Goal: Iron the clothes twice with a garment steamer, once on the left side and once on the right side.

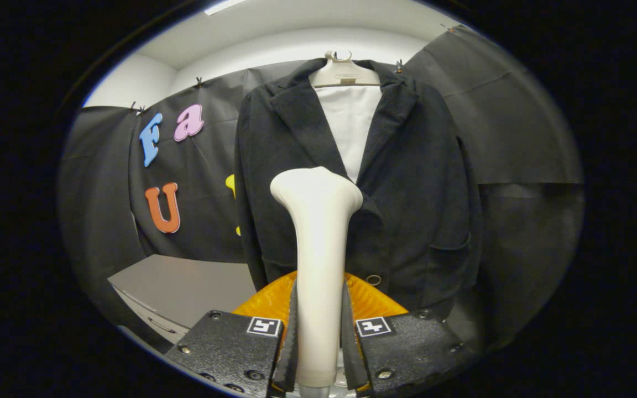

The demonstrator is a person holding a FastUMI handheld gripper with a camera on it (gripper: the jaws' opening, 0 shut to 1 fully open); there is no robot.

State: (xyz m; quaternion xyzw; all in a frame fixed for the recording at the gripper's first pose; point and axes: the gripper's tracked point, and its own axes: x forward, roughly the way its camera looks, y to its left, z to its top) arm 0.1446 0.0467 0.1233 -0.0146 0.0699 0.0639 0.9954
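Observation:
A dark jacket [412, 182] hangs on a pale hanger [345, 72] over a white shirt front [350, 127], straight ahead against the booth wall. My gripper [319, 337] is shut on the handle of a cream-white garment steamer [318, 249], which stands upright between the fingers. The steamer's wide head [317, 188] rises in front of the jacket's front opening, near the lower end of the left lapel. I cannot tell whether the head touches the cloth. An orange ribbed part [371, 298] sits just beyond the fingers, behind the steamer handle.
A grey table top [186, 287] lies low to the left of the jacket, with its edge running toward the fingers. Black cloth walls close in on the left, behind and to the right of the jacket.

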